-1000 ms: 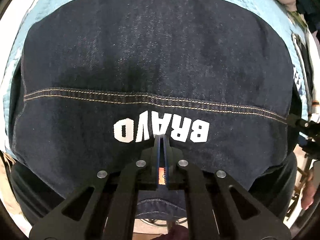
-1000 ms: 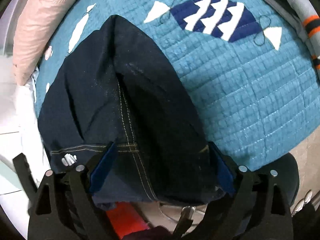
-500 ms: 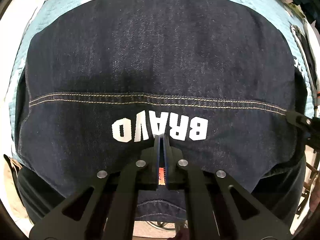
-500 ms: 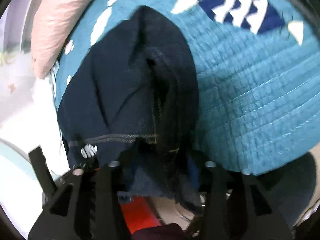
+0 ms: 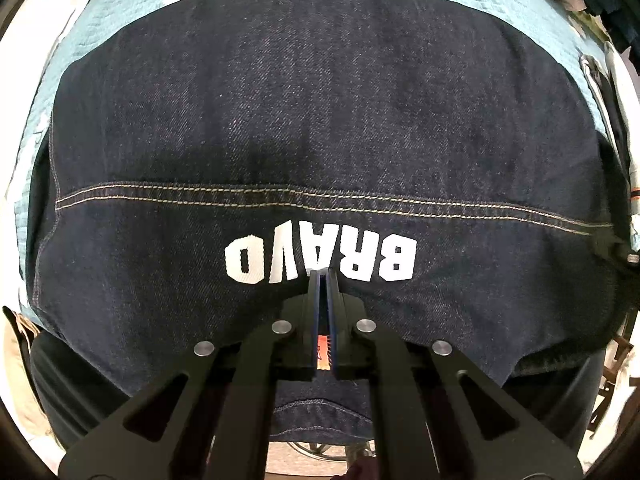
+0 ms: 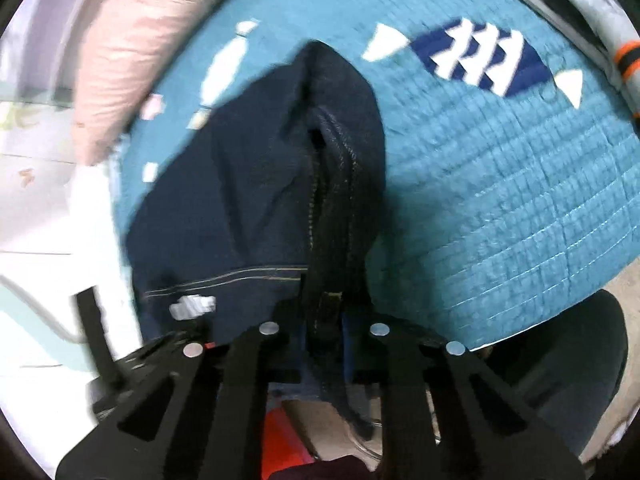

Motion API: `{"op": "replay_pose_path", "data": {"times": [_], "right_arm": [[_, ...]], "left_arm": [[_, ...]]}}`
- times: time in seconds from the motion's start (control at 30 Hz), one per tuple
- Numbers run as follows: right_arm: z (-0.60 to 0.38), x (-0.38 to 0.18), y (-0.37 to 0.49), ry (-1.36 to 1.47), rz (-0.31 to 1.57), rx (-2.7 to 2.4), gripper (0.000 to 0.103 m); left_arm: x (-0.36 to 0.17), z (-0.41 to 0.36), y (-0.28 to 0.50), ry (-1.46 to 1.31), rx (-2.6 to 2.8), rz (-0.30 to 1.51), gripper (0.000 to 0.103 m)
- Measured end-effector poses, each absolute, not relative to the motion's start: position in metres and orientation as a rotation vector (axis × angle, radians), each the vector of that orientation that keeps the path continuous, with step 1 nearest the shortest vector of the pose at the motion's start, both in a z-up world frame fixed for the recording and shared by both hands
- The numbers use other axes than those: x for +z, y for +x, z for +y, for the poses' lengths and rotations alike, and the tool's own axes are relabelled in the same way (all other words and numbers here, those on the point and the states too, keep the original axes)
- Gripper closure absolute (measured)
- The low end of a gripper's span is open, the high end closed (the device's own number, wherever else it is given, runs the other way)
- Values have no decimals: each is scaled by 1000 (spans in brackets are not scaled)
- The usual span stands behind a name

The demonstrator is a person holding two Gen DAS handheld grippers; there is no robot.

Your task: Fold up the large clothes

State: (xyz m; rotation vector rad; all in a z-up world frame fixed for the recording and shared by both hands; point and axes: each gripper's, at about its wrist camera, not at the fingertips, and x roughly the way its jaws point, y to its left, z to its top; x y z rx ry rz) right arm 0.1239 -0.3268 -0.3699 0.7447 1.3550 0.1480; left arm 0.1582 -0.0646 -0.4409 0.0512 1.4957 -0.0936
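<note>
A dark denim jacket (image 5: 320, 120) with white "BRAVO" lettering (image 5: 320, 260) lies spread on a teal quilt (image 5: 120, 12). My left gripper (image 5: 324, 274) points straight down, shut, with its tips against the denim just below the lettering. No fold shows between its pads. In the right wrist view the jacket's side (image 6: 248, 208) is bunched into a ridge along a stitched seam. My right gripper (image 6: 326, 308) is closing on that ridge, and the fabric is pinched between its jaws at the jacket's near edge.
The quilt (image 6: 500, 200) carries a navy and white fish pattern (image 6: 484, 60). A pink pillow (image 6: 132, 52) lies at its far left edge. Below the bed's near edge are a dark round object (image 6: 568, 352) and something orange-red (image 6: 284, 436).
The right jaws went from wide apart to pinched on the jacket's side seam, gathering the flat cloth into a ridge and lifting it slightly. The left gripper stayed put.
</note>
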Motion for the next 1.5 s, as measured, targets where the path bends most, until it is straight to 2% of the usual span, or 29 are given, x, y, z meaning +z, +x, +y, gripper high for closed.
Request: {"op": "replay_pose_path", "data": {"times": [0.3,0.53,0.93,1.23,1.5], "right_arm": [[-285,-297,132,728,1228,376,92],[-238,-261,143,642,1203,440,92],[-127,-213,157,420,1192,557,92],[-14,-219,170,258,1255,712,92],[79,-266,174,119,1380,774,92]], "left_arm": [[-441,-57,154,6,-112,1476,99],[-433,-48,149,9,-142,1448,98],[-387,29,140,-58,-113,1309,97],[-373,135,119,-211,43,1271,97],[-373,210,84,-333,170,1248,97]]}}
